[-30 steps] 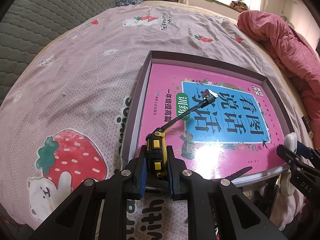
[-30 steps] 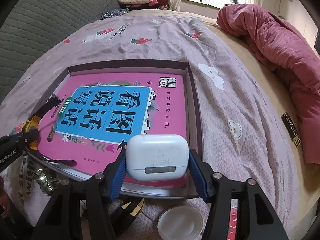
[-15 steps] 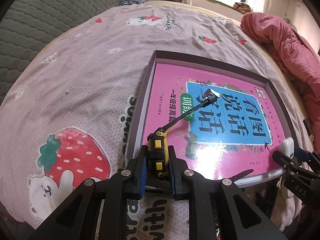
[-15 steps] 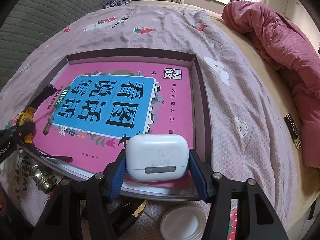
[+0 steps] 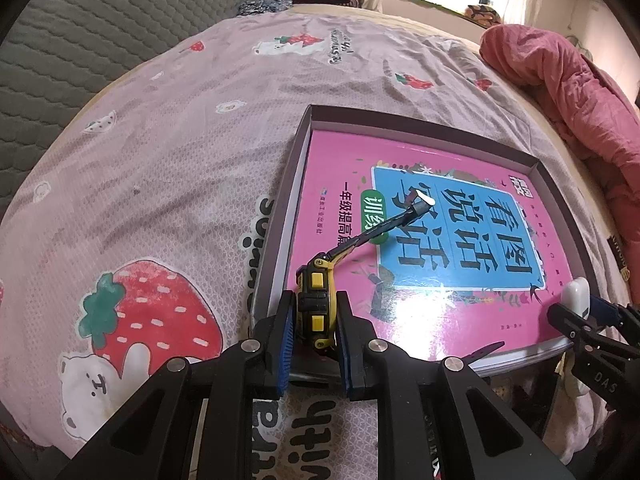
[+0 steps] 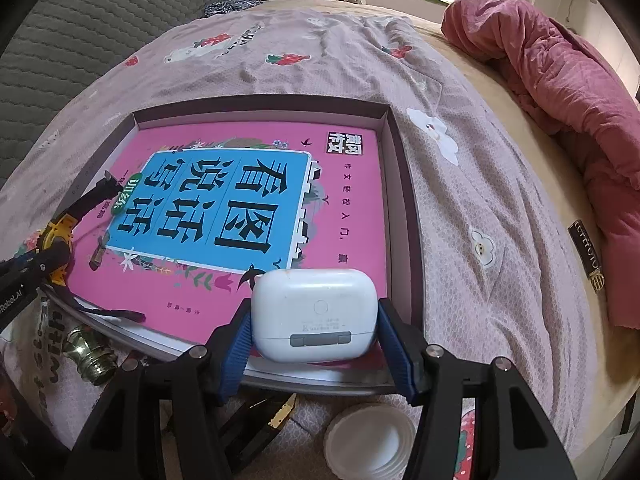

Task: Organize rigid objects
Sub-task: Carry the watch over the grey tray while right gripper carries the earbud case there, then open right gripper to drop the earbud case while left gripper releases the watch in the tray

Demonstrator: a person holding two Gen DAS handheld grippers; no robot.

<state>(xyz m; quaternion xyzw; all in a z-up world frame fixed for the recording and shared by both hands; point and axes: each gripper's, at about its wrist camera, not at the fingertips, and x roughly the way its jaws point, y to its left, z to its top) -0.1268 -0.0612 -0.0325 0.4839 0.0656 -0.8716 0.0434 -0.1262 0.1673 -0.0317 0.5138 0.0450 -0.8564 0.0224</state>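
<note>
Blue-padded fingers [image 5: 285, 344] of the left gripper [image 5: 314, 346] are clenching a yellow-and-black watch [image 5: 316, 308] by its case, with one strap sticking out ahead over the book and ending in a pale buckle [image 5: 420, 202]. On the other side, the right gripper [image 6: 316, 346] is grasping a white earbud case [image 6: 314, 314] across its width, its fingers [image 6: 236, 350] pressing on both rounded ends while the hinge side is facing the camera. Both held things are hovering over the near edge of a shallow dark box [image 5: 298, 152], which is lying on the bed and holding a pink book [image 5: 424, 248] with a blue title panel; the book is filling nearly the whole box. From the left wrist view, the earbud case and the tip of the right gripper are showing at the right edge, at the book's near corner. From the right wrist view, the watch is sitting at the left edge in the other gripper. A pink bedsheet [image 5: 168, 184] printed with strawberries and bears is covering the bed, and a rumpled red quilt [image 6: 560, 92] is lying along its far right side. Just below the box in the right wrist view, a brass-coloured bulb base [image 6: 86, 354] and a round white lid [image 6: 370, 442] are resting on the sheet. Whether the watch is touching the book I cannot tell.
</note>
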